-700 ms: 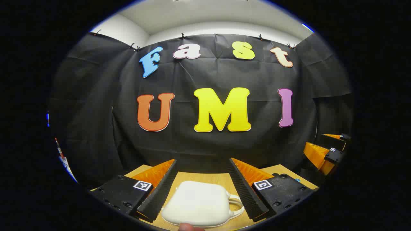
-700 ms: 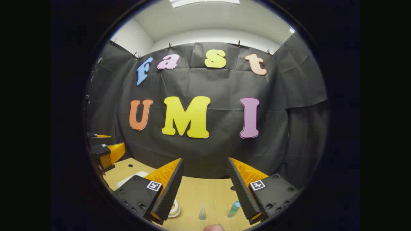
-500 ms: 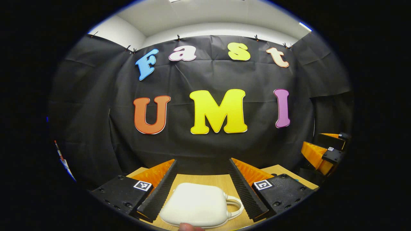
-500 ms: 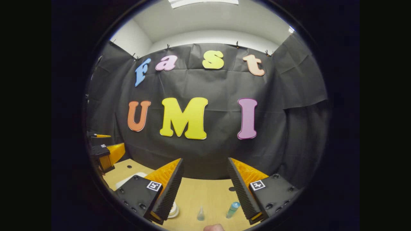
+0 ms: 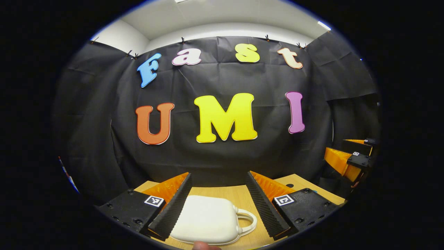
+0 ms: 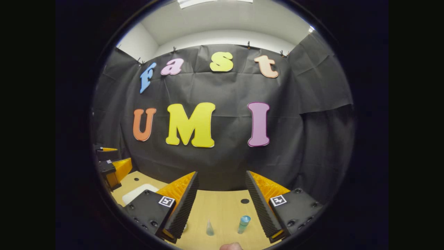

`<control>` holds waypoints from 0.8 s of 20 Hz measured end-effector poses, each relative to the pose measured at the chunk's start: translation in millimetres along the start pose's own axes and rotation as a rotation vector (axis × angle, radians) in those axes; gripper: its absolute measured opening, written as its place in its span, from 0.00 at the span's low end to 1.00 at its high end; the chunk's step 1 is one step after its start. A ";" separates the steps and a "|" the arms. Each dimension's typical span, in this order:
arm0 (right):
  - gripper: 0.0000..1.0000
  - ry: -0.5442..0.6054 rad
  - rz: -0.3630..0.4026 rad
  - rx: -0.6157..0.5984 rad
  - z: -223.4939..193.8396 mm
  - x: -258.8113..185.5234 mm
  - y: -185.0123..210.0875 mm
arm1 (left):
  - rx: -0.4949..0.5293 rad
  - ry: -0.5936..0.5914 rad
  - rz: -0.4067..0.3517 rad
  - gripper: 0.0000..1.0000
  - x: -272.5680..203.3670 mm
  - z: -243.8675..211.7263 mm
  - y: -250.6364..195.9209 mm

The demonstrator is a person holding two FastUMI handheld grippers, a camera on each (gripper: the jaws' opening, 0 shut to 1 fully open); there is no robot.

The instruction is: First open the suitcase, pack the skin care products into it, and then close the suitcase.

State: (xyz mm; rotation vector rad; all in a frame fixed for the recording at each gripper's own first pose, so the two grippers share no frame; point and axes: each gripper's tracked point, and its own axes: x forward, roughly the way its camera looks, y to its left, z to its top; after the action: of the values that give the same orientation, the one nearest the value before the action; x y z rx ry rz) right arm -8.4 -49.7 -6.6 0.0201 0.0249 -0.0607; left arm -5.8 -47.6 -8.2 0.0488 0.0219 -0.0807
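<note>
lying closed: 1 suitcase (image 5: 208, 219), 2 bottles (image 6: 244, 224)

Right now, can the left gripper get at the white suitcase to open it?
Probably yes. The left gripper is open, and the closed white suitcase lies on the table right ahead between its fingers, with nothing between them.

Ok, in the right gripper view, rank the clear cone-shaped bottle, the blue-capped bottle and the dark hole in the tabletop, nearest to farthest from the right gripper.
1. clear cone-shaped bottle, between the fingers, left of centre.
2. blue-capped bottle, beside the right finger; nearly level with the cone, too close to call.
3. dark hole in the tabletop, clearly farthest, toward the wall.
</note>
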 end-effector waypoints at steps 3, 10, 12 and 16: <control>0.81 0.018 -0.008 -0.039 -10.7 3.4 -18.0 | 0.085 0.023 -0.035 0.99 11.6 -22.8 -13.6; 0.81 0.088 -0.017 -0.096 -46.5 6.9 -69.9 | 0.341 0.215 -0.156 0.99 29.8 -125.2 -57.7; 0.81 0.106 -0.033 -0.093 -55.7 7.6 -86.9 | 0.439 0.269 -0.204 0.99 35.3 -152.8 -68.0; 0.81 0.139 -0.074 -0.064 -70.8 10.4 -116.7 | 0.614 0.378 -0.290 0.98 38.9 -207.7 -84.1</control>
State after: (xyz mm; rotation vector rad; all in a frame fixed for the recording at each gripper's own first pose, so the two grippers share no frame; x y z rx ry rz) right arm -6.9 -165.2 -79.8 -0.0406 0.1666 -0.1327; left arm 22.0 -124.1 -220.5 0.6753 0.3826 -0.3654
